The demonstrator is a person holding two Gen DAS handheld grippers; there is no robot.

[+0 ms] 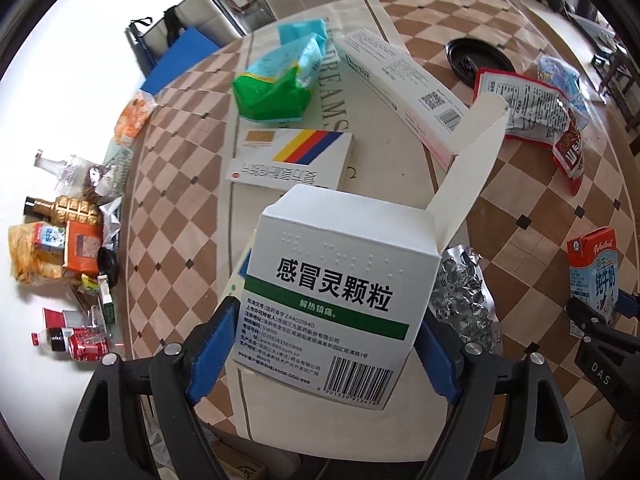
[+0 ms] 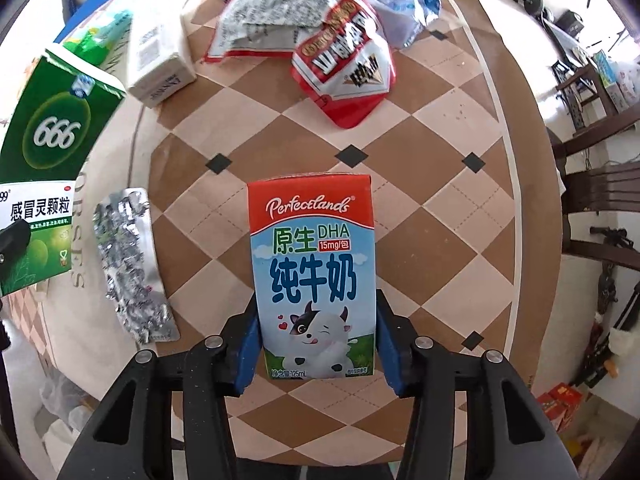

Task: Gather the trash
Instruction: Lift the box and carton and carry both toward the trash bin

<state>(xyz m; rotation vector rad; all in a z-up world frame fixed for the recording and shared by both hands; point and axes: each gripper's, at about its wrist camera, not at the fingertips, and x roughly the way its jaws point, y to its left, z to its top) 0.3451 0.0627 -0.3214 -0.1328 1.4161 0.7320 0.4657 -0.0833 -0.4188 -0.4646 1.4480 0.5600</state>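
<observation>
My left gripper (image 1: 326, 344) is shut on a white and green medicine box (image 1: 340, 300) with its top flap open, held above the table. The box also shows at the left of the right wrist view (image 2: 48, 160). My right gripper (image 2: 316, 344) is shut on a small red and blue milk carton (image 2: 314, 272), which also shows at the right edge of the left wrist view (image 1: 592, 276). A crumpled silver blister pack (image 2: 132, 264) lies on the table between the two grippers.
On the checkered table (image 2: 420, 160) lie a red snack wrapper (image 2: 340, 60), a long white box (image 1: 400, 88), a striped flat box (image 1: 292, 156), a green bag (image 1: 272, 88), a blue wrapper (image 2: 404, 4) and a black lid (image 1: 476, 60). A trash pile (image 1: 68, 260) lies on the floor at left.
</observation>
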